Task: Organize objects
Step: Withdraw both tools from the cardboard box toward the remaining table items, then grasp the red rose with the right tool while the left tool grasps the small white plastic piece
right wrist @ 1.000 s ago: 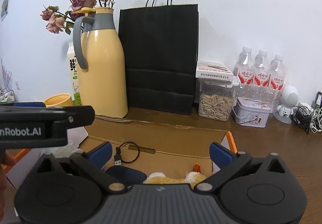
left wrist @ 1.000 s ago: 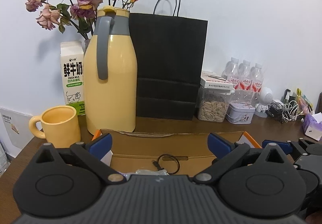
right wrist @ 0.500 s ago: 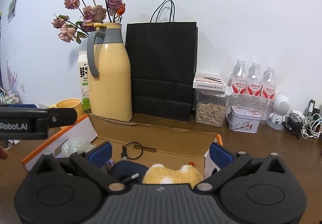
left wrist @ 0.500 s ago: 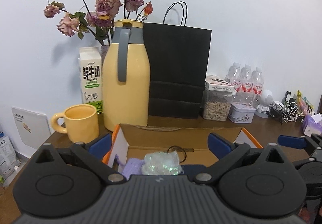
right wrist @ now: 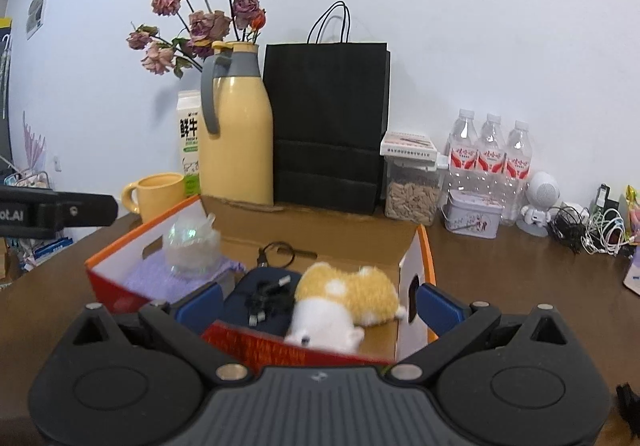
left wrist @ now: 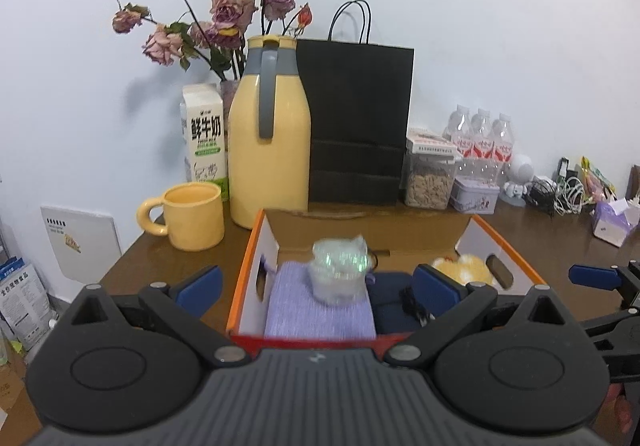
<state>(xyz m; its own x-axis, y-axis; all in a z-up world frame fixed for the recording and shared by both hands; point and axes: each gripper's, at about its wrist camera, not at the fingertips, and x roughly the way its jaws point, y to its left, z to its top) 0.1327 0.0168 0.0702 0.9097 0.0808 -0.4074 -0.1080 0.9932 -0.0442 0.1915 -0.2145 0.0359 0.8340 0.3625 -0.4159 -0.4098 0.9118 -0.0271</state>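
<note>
— Looking along the left gripper [left wrist: 316,282] first: its blue fingers are spread wide with nothing between them, and the orange-edged cardboard box [left wrist: 245,270] sits straight ahead and below. What lies nearest that claw?

— The folded lavender knitted cloth [left wrist: 316,312], packed against the box's left wall, with a crumpled clear plastic wrap [left wrist: 340,272] resting on it. To their right is a dark navy pouch [left wrist: 390,300], then a yellow plush toy [left wrist: 466,264] at the far right end. So the left hand is closer to the cloth side. Outside the box, the yellow ceramic mug [left wrist: 194,215] stands just beside its left rear corner, and the tall yellow thermos jug [left wrist: 270,149] is near the back flap, so room to the left is tight.

— And from the right wrist camera?

— The right gripper [right wrist: 318,304] is likewise released, holding nothing. The plush toy [right wrist: 344,298] lies directly ahead of it, long axis running roughly left to right across the fingers, its white end towards the camera. A tangled black cable [right wrist: 270,298] rests on the pouch, touching the toy's left side.

— Open room?

— I'd judge the bare brown wooden table [right wrist: 500,278] right of the box gives the freest path; the box's red near wall [right wrist: 280,348] stands between claw and toy, so any reach must come over it.
</note>
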